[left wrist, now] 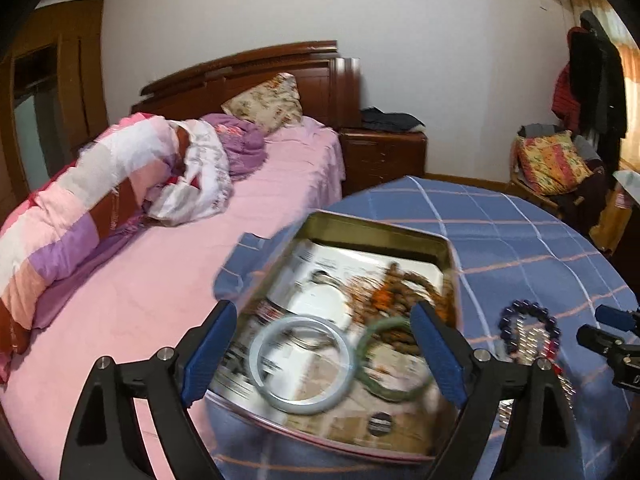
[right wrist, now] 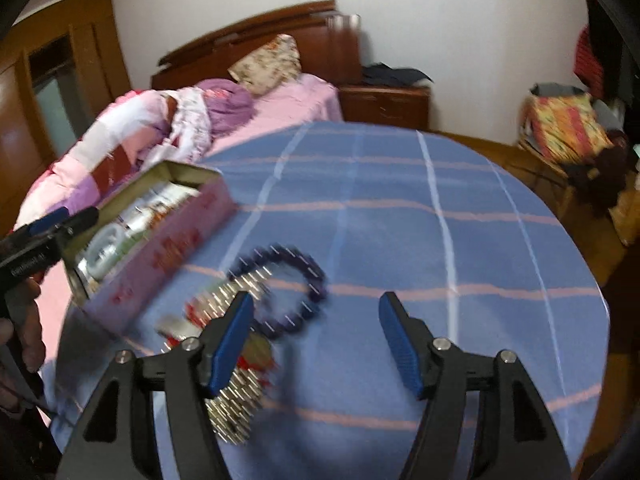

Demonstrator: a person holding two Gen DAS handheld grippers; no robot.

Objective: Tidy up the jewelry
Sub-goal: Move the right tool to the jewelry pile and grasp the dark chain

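Note:
An open rectangular tin stands on the blue checked tablecloth. Inside lie a pale white bangle, a green bangle and brown-orange beads. My left gripper is open, its fingers straddling the tin's near half, holding nothing. In the right wrist view the tin is at the left. A dark blue bead bracelet and a silver spiky piece with red parts lie on the cloth. My right gripper is open above them, empty.
A bed with a pink sheet and a rolled quilt lies left of the table. A wooden nightstand stands at the back. A chair with a patterned cushion is at the far right. The table's right half is bare cloth.

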